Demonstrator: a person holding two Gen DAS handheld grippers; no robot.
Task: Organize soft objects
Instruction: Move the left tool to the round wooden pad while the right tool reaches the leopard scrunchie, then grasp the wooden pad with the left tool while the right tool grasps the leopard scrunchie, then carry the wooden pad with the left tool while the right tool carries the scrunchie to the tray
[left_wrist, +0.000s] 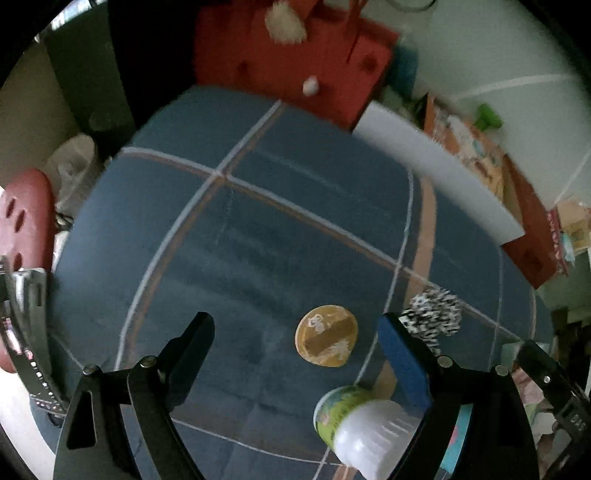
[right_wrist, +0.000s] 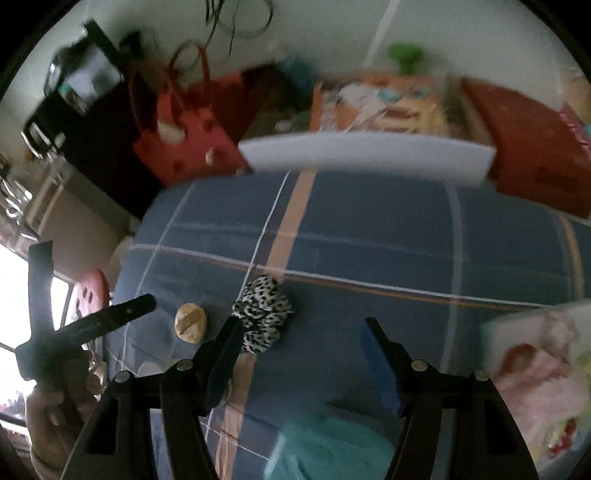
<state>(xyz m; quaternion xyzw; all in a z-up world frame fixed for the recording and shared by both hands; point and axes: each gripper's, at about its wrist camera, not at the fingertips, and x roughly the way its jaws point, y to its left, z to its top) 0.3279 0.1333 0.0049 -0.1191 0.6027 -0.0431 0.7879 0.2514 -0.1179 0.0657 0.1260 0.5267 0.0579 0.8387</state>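
Black fingers of the left gripper (left_wrist: 295, 343) stand wide apart at the bottom of its view, holding nothing. Between them, low in the frame, lies a round flat yellow-brown squishy toy (left_wrist: 326, 336) on the blue checked bed cover (left_wrist: 258, 229). A green and white plastic bottle (left_wrist: 360, 424) lies on its side at the lower right, just beside the blue-padded finger. The right gripper (right_wrist: 303, 343) is wide open and empty too. A black and white spotted fabric scrunchie (right_wrist: 263, 313) sits by its left finger, so I think it gets picked up next. Teal soft cloth (right_wrist: 332, 450) lies at the bottom. Everything is too blurry to read any words.
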